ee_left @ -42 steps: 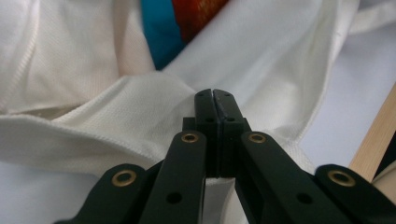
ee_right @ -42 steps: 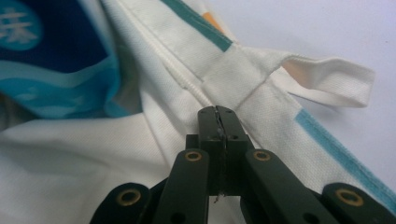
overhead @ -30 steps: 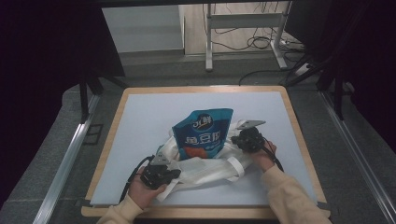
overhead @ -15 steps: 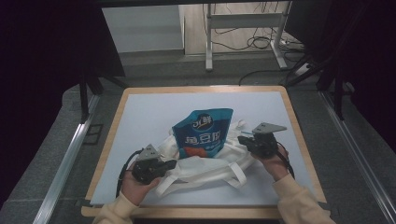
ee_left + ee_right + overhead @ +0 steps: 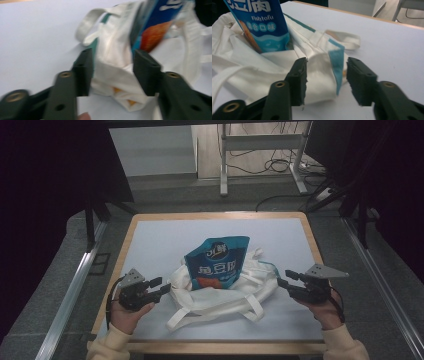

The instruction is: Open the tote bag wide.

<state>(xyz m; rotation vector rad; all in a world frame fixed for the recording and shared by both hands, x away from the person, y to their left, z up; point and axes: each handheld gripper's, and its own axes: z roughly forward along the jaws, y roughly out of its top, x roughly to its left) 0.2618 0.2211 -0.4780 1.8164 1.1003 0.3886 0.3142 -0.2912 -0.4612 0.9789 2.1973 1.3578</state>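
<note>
High view shows one white cloth bag (image 5: 220,292) lying crumpled near the middle of the pale surface (image 5: 160,235), with one blue snack pouch (image 5: 216,262) standing partly inside its mouth, the top of the pouch leaning toward the far edge. Two grippers flank the bag, one held in each hand.

The left gripper (image 5: 159,287) sits just beside the bag's left edge, pointing at it. Its jaws have just been opening and now stand about half apart. From the left gripper view (image 5: 112,72) a fold of the white cloth lies in line with the gap, but the picture is blurred and the pads do not press on it — nothing is gripped.

The right gripper (image 5: 284,279) is off the bag's right side, a little apart from the cloth, also pointing inward. Its jaws have likewise just been opening and stand roughly half open. In the right gripper view (image 5: 325,80) a corner of the bag with a teal-blue trim strip (image 5: 338,67) shows between the two black jaws, lying loose on the surface beyond them; neither pad touches it.

Counted: one bag, one pouch, two grippers, two hands. Two long white handle straps (image 5: 215,312) of the bag trail toward the near edge, and a shorter loop (image 5: 344,40) lies flat on the far side in the right gripper view. The pouch's lower part, printed orange, is tucked under the cloth.
</note>
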